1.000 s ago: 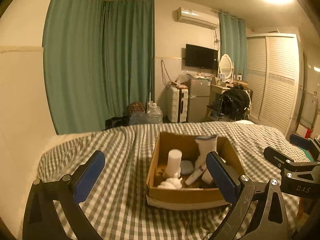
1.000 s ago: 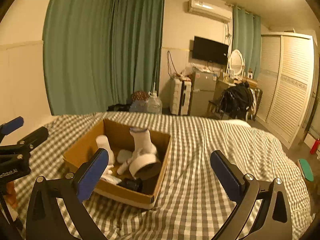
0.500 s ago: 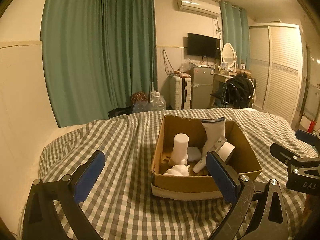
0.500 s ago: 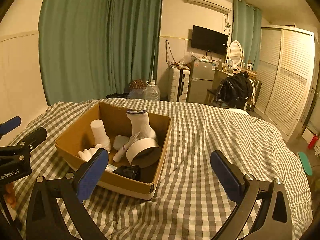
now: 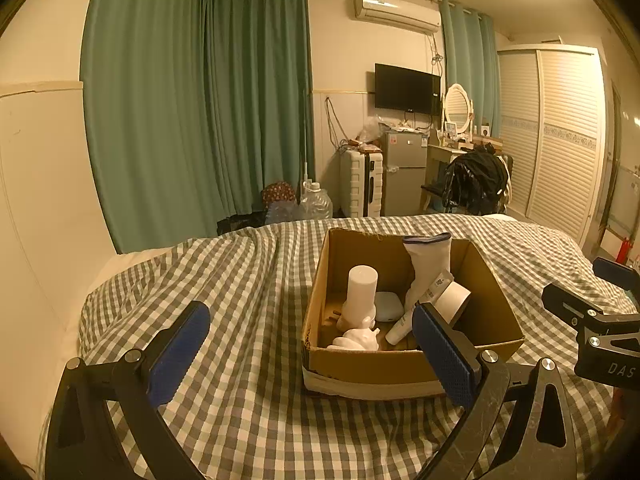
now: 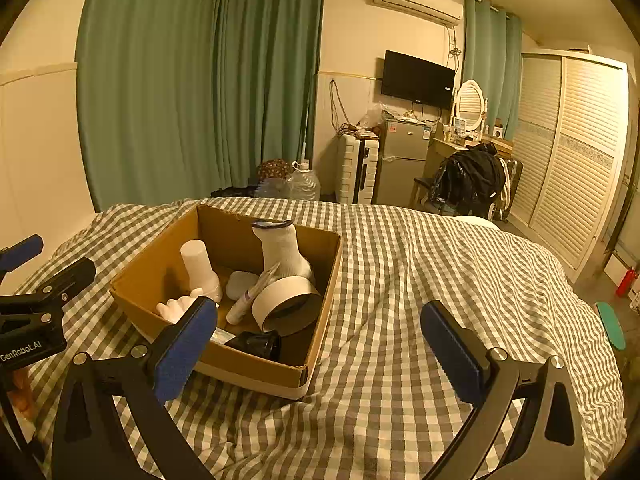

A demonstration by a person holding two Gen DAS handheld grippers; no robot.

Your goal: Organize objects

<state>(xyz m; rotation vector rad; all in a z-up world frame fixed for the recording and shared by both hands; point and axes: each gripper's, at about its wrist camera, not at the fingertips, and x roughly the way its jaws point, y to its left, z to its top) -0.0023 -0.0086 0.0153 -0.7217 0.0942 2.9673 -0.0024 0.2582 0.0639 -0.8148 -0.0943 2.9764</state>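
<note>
An open cardboard box (image 5: 404,368) (image 6: 160,268) sits on a checked bedspread (image 5: 248,280). It holds a white cylinder (image 5: 361,292), a white sock standing up (image 5: 429,264), a tape roll (image 6: 286,300), a white tube (image 6: 250,298), a pale flat case (image 5: 389,306), a white figure (image 5: 356,338) and a black item (image 6: 256,343). My left gripper (image 5: 310,352) is open and empty, above the bed in front of the box. My right gripper (image 6: 320,346) is open and empty, in front of the box's right corner.
Green curtains (image 5: 200,112) hang behind the bed. A suitcase (image 5: 360,188), small fridge (image 5: 404,168), desk with mirror and a chair draped in black clothes (image 5: 476,180) stand past the bed's far edge. A louvred wardrobe (image 6: 568,152) fills the right wall.
Both grippers have risen and tilted downward a little, so the inside of the box shows more. Both grippers stay open. Nothing in the box has moved.
</note>
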